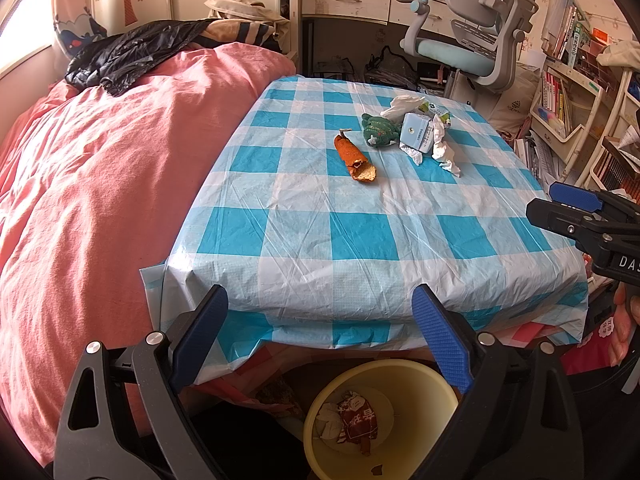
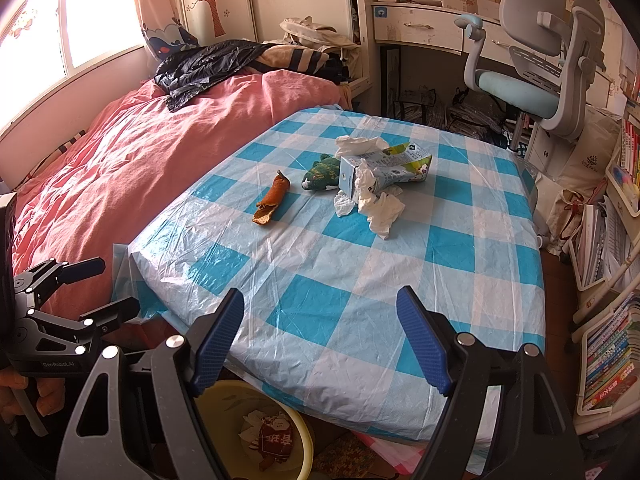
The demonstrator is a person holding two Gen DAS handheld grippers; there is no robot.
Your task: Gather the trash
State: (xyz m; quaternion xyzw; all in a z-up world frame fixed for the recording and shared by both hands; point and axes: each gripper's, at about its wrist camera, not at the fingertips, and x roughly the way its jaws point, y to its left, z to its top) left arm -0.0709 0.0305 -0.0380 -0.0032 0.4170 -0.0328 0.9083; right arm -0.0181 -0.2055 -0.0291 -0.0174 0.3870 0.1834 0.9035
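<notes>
On the blue-and-white checked table lie an orange peel (image 1: pixel 354 158) (image 2: pixel 272 200), a light blue milk carton (image 1: pixel 418 134) (image 2: pixel 384 168) and crumpled white tissues (image 1: pixel 444 148) (image 2: pixel 380 208), with a green plush toy (image 1: pixel 380 130) (image 2: pixel 322 178) between the peel and the carton. A yellow bin (image 1: pixel 440 392) (image 2: pixel 304 440) stands on the floor below the table's near edge, with a red wrapper and scraps inside. My left gripper (image 1: pixel 320 336) (image 2: pixel 116 286) hangs open and empty above the bin. My right gripper (image 2: pixel 320 340) (image 1: pixel 544 200) is open and empty over the table's near edge.
A pink bed cover (image 1: pixel 100 200) with a black jacket (image 1: pixel 132 56) borders the table on the left. A grey and blue desk chair (image 1: pixel 480 40) and a desk stand behind it. Shelves with books (image 2: pixel 612 352) line the right side.
</notes>
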